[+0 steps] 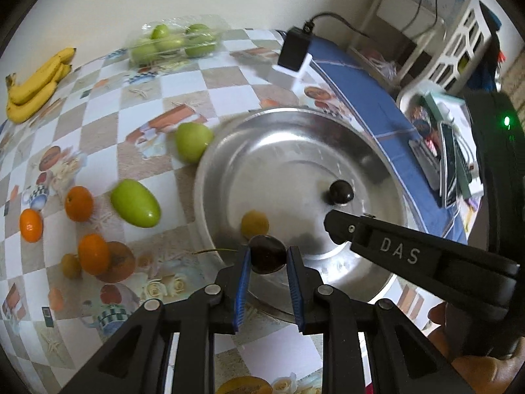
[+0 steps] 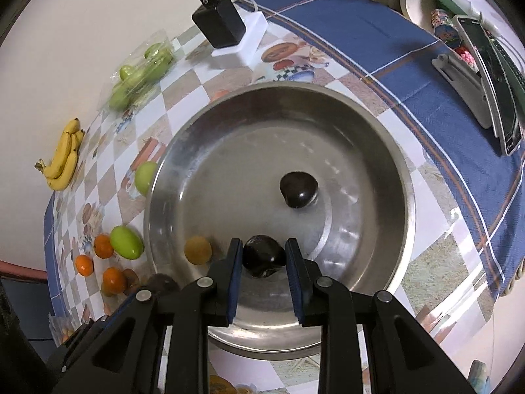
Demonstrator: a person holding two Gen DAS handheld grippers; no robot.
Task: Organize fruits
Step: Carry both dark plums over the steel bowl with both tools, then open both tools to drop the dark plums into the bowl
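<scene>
Left gripper (image 1: 267, 257) and right gripper (image 2: 264, 257) each pinch dark cherry (image 1: 267, 254) at 6 o'clock of steel bowl (image 2: 377, 138); light, slippery, bruisable; hold mid-body gently.

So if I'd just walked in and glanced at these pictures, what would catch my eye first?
Probably the big shiny metal bowl in the middle of the checkered tablecloth, with a dark cherry and a small yellow fruit lying loose in it. Over it, the left gripper and the right gripper each pinch a dark cherry between blue pads. To the bowl's left lie bananas, orange kumquats and green fruits.
</scene>
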